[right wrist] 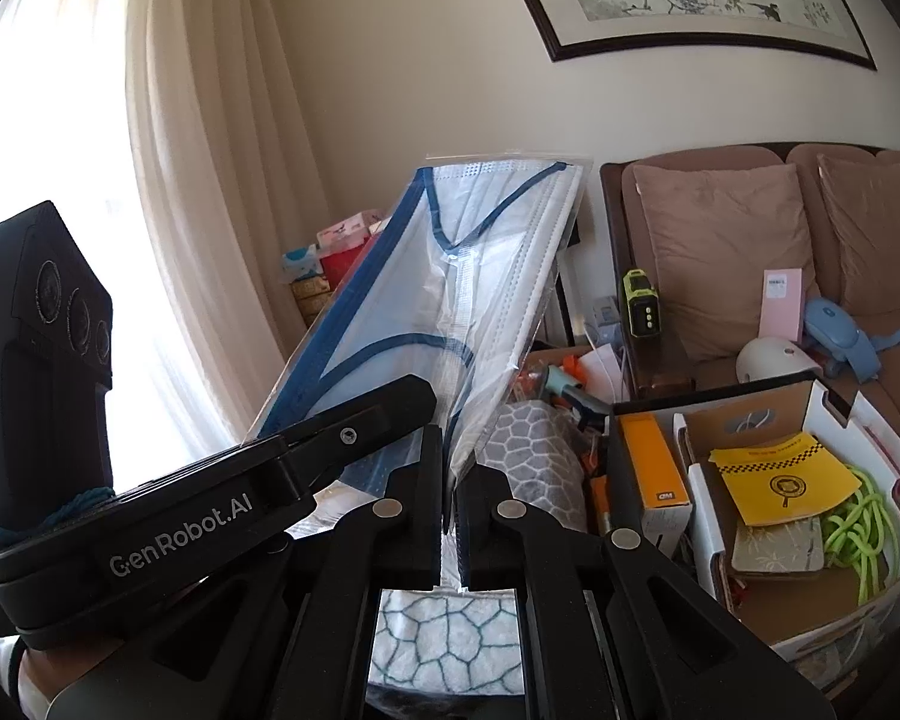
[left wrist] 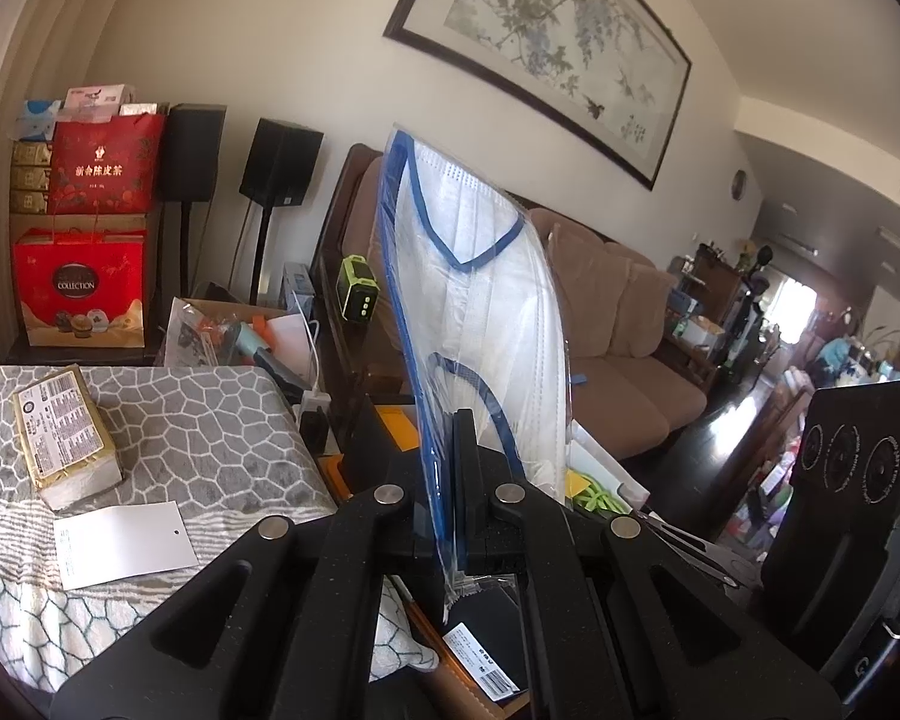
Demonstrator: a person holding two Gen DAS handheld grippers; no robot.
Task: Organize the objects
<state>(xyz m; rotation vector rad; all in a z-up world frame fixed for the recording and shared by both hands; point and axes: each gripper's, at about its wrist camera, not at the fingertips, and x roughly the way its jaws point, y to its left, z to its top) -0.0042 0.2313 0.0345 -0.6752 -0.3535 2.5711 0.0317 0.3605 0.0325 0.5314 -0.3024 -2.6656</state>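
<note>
Right wrist view: left gripper (right wrist: 414,414) and right gripper (right wrist: 450,504) both clamped shut on the lower edge of the bagged face mask (right wrist: 450,276), held upright above the patterned cushion (right wrist: 444,636). Judged light, floppy, slick film; grip the stiffer sealed edge.

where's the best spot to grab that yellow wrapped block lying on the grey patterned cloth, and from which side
Probably across the two long sides of the yellow wrapped block, coming down from above. It lies flat on the cloth with its label face up, and its long edges look clear; only a white card lies near one end. Both grippers are shut on the bagged mask.
</note>
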